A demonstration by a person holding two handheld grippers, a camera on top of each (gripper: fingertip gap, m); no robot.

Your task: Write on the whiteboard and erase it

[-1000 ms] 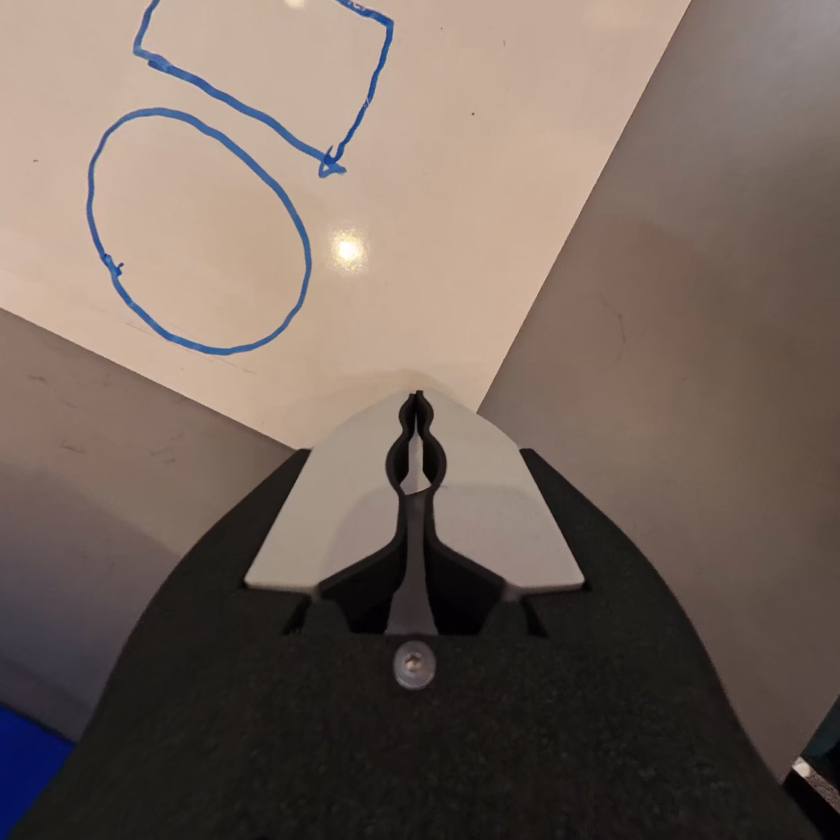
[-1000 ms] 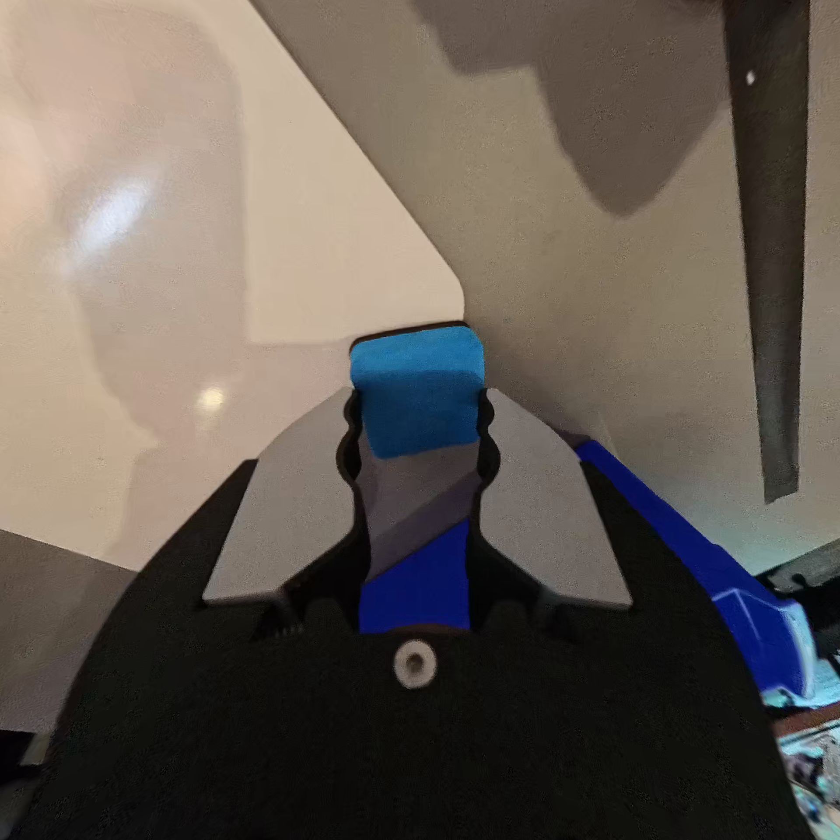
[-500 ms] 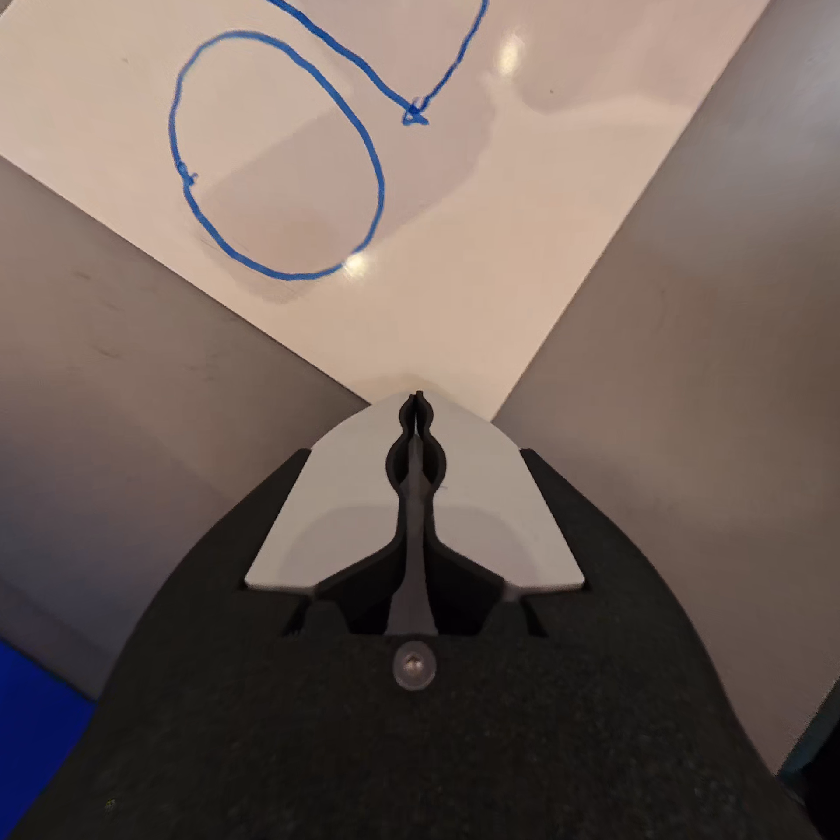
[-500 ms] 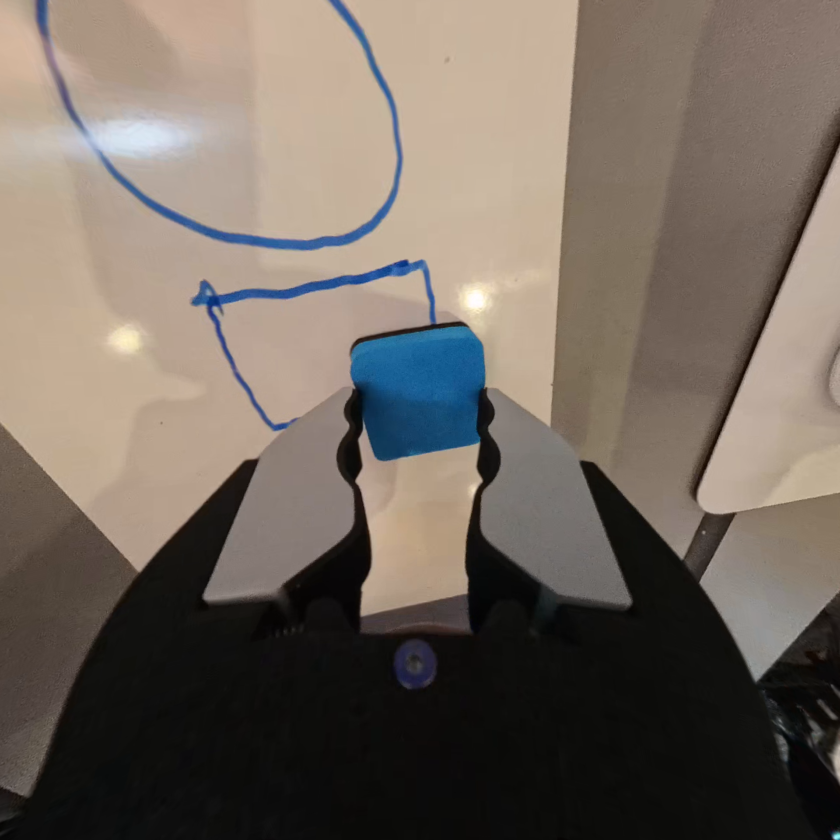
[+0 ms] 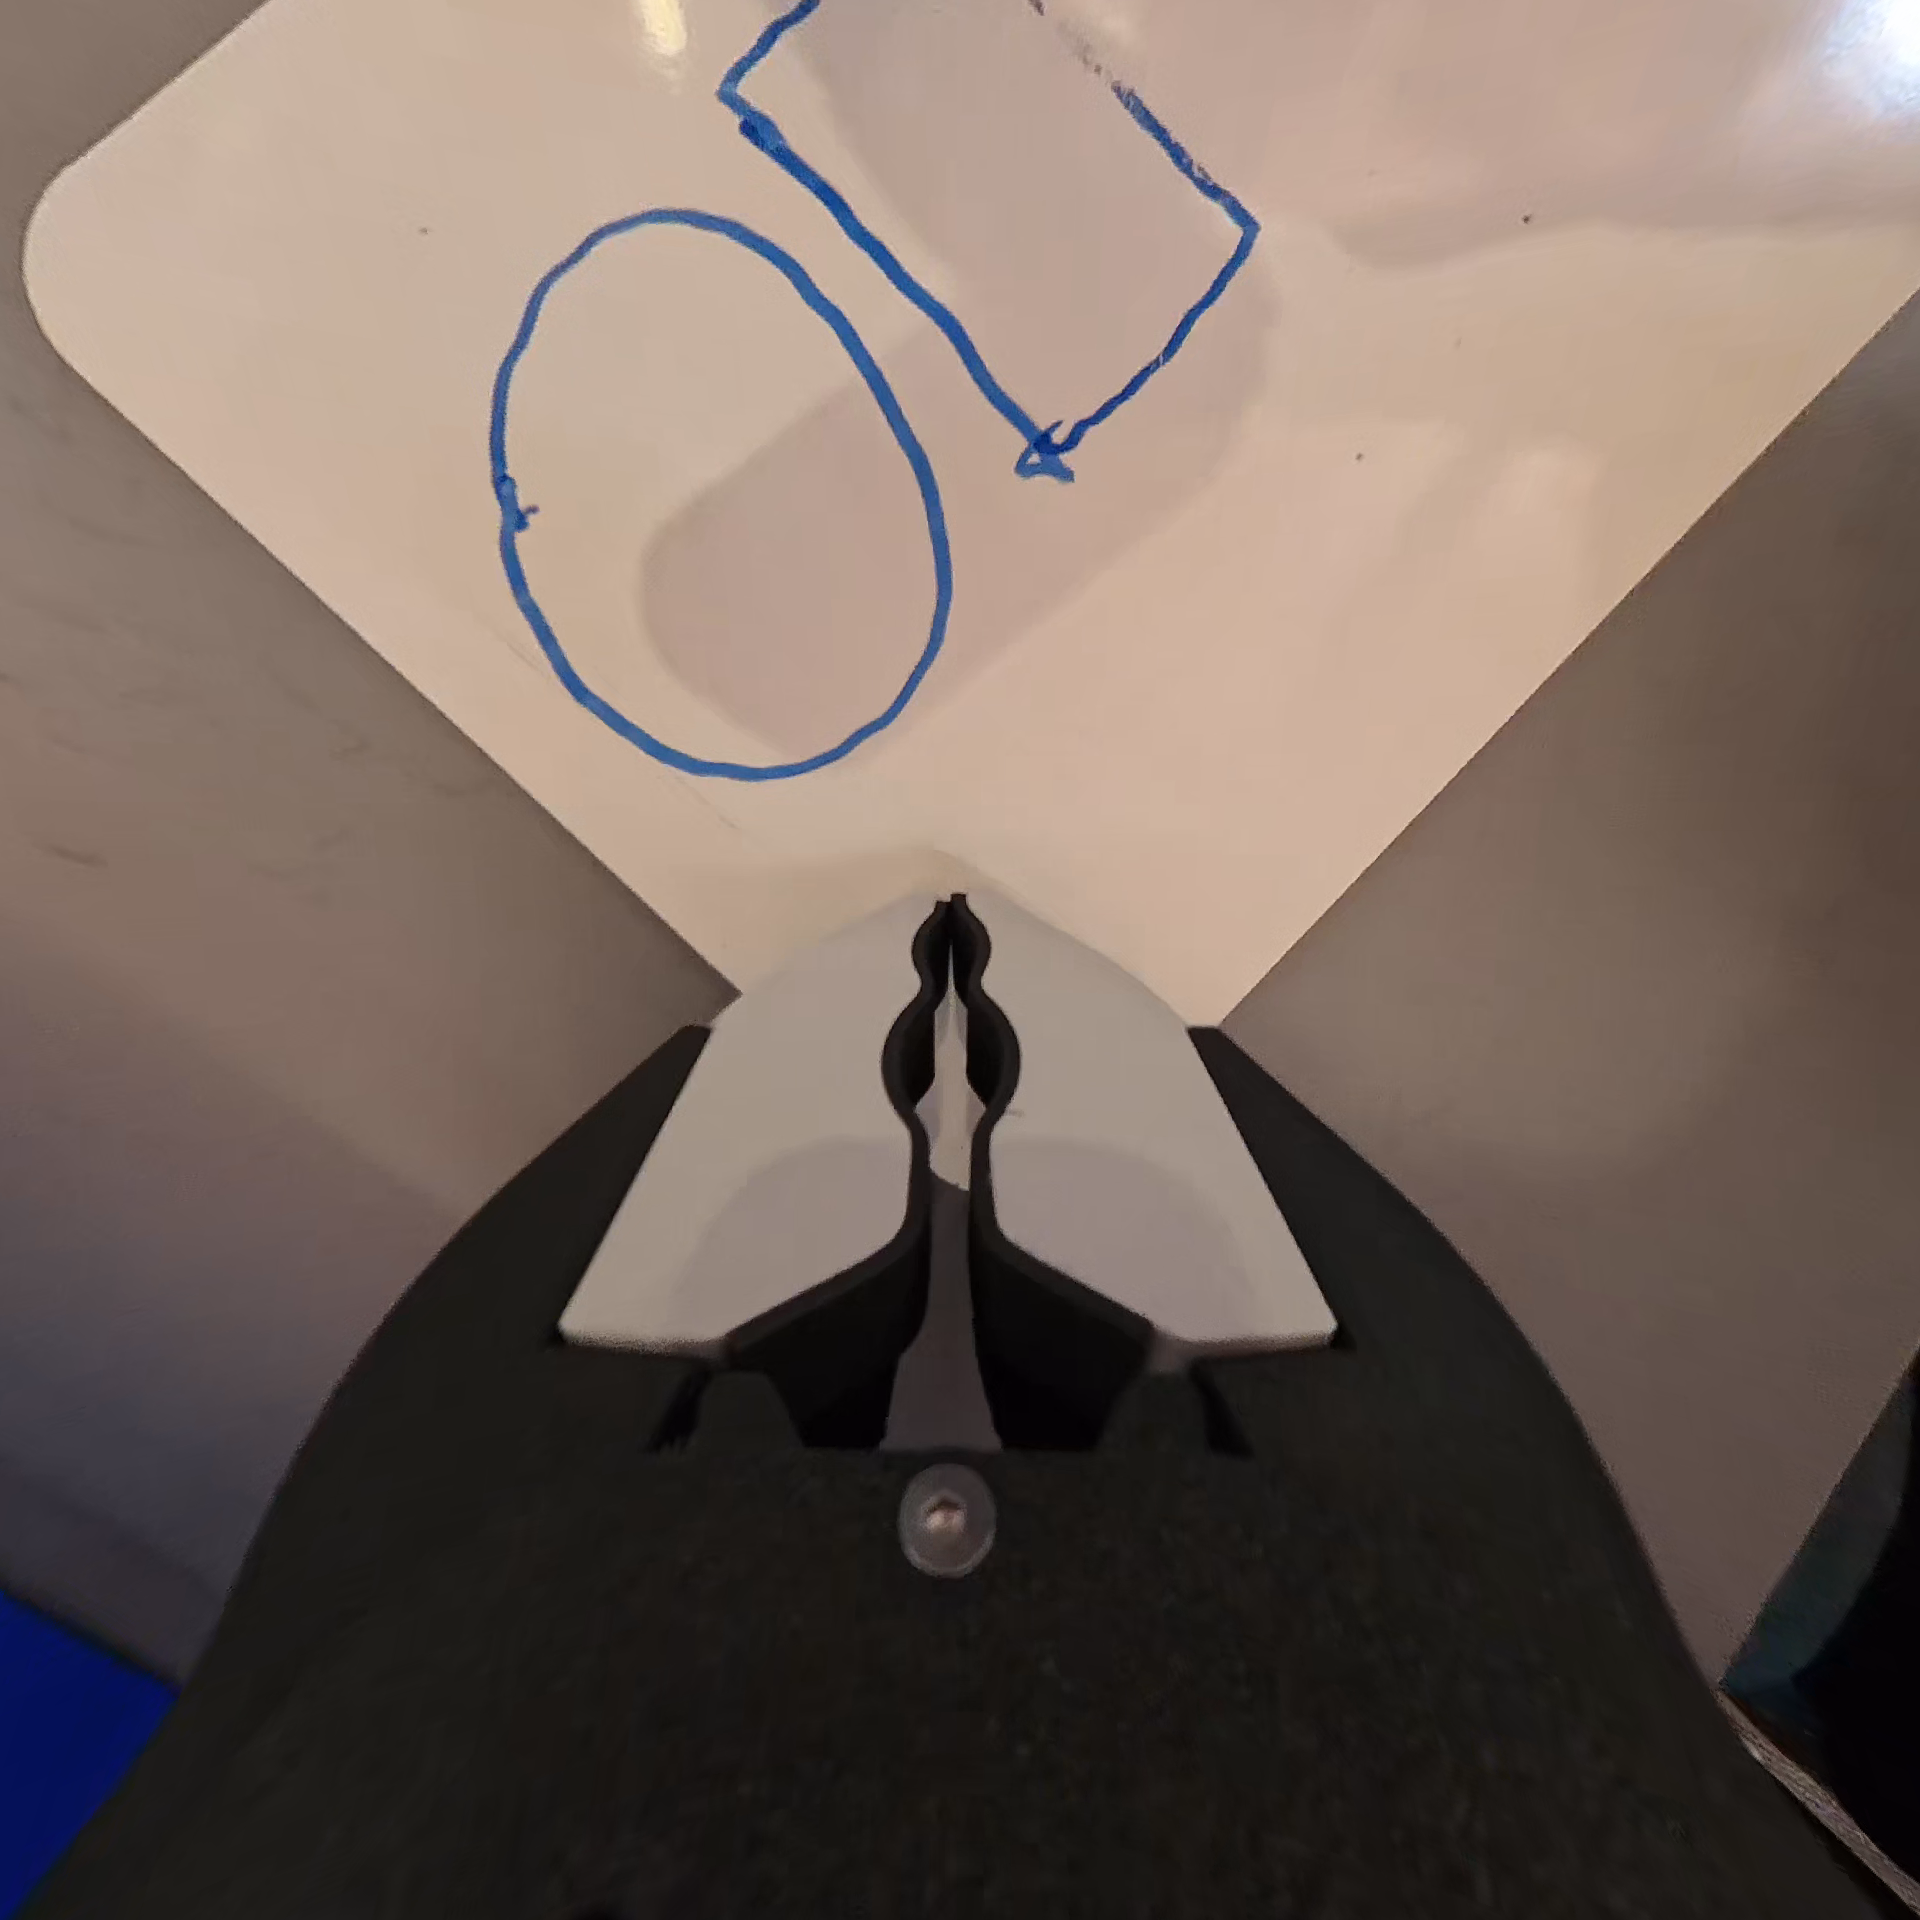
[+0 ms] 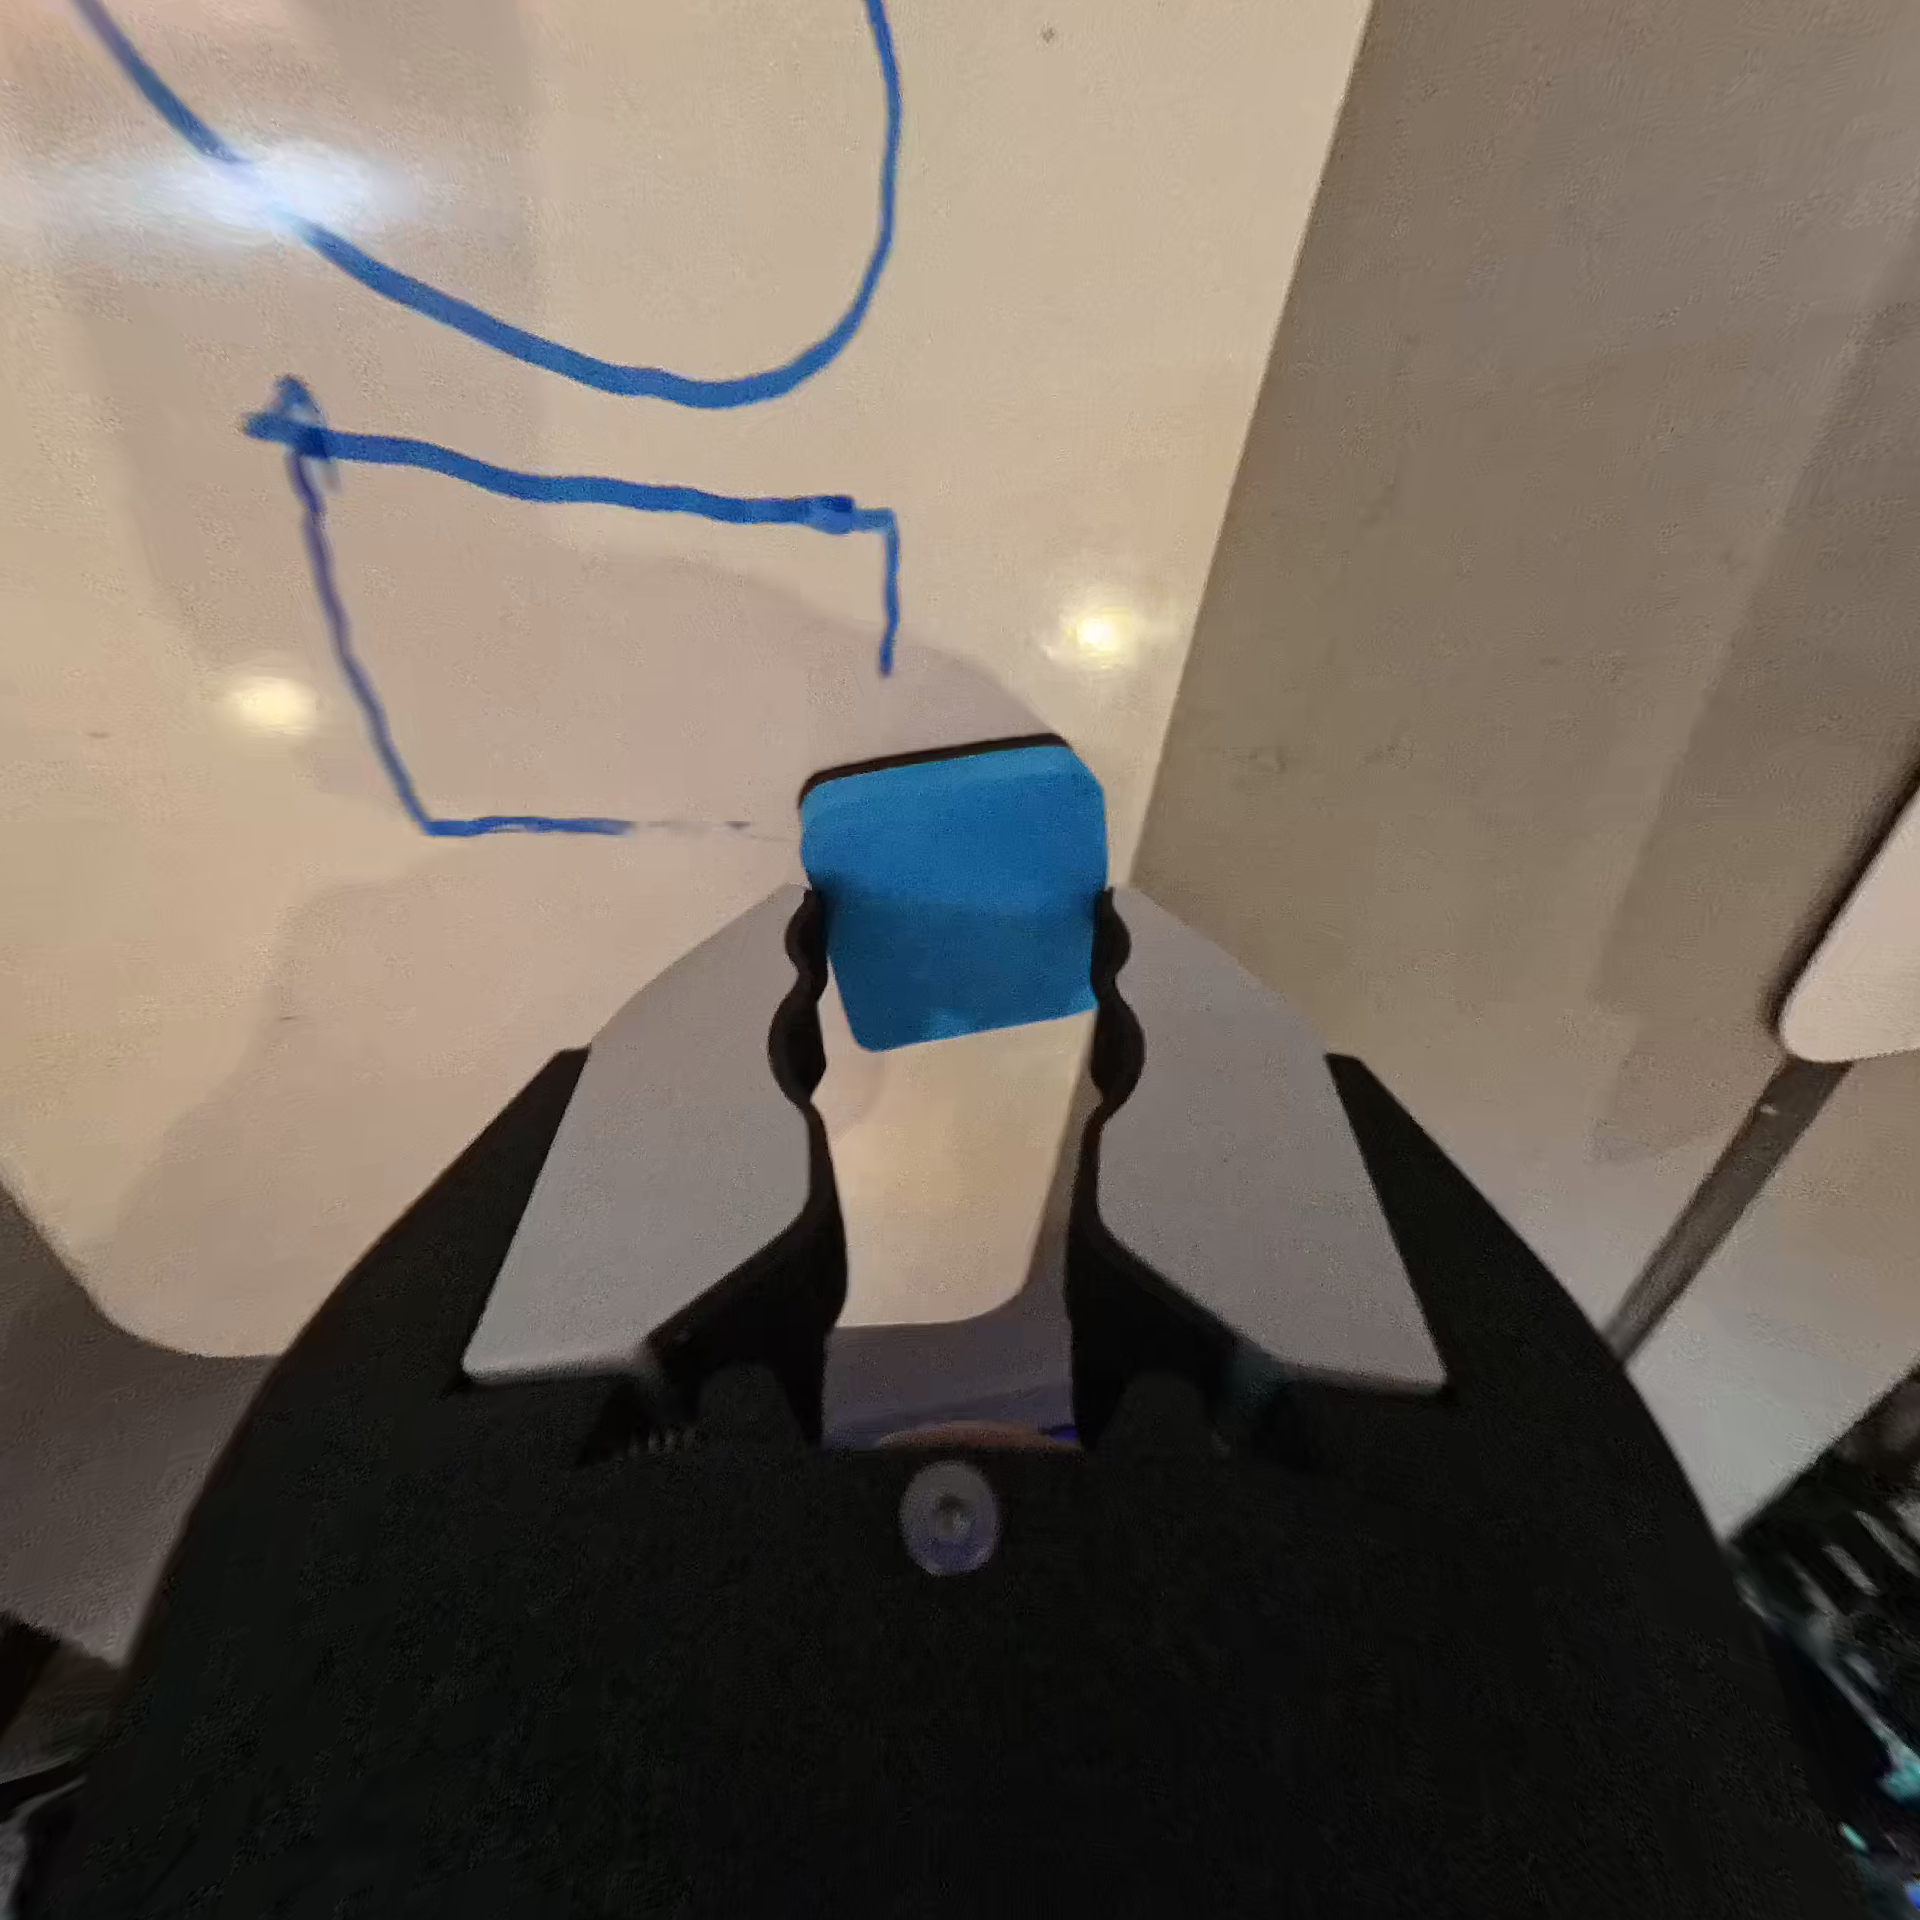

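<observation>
**Between the right jaws, the eraser meets the rectangle's corner**

Between the right gripper's point(image 6: 956, 914) jaws sits the blue eraser point(image 6: 951, 894), clamped across its sides, its dark felt face apparently against the whiteboard point(image 6: 1039, 260). Just left of the jaws, the drawn rectangle point(image 6: 582, 488) shows a smeared, broken lower line; beyond it lies the oval point(image 6: 665, 384), untouched. To wipe cleanly, I judge the felt should stay flat and travel leftward in overlapping passes. The left gripper point(image 5: 954, 914), jaws shut with the whiteboard's near corner seemingly pinched between them, should steady it.
</observation>
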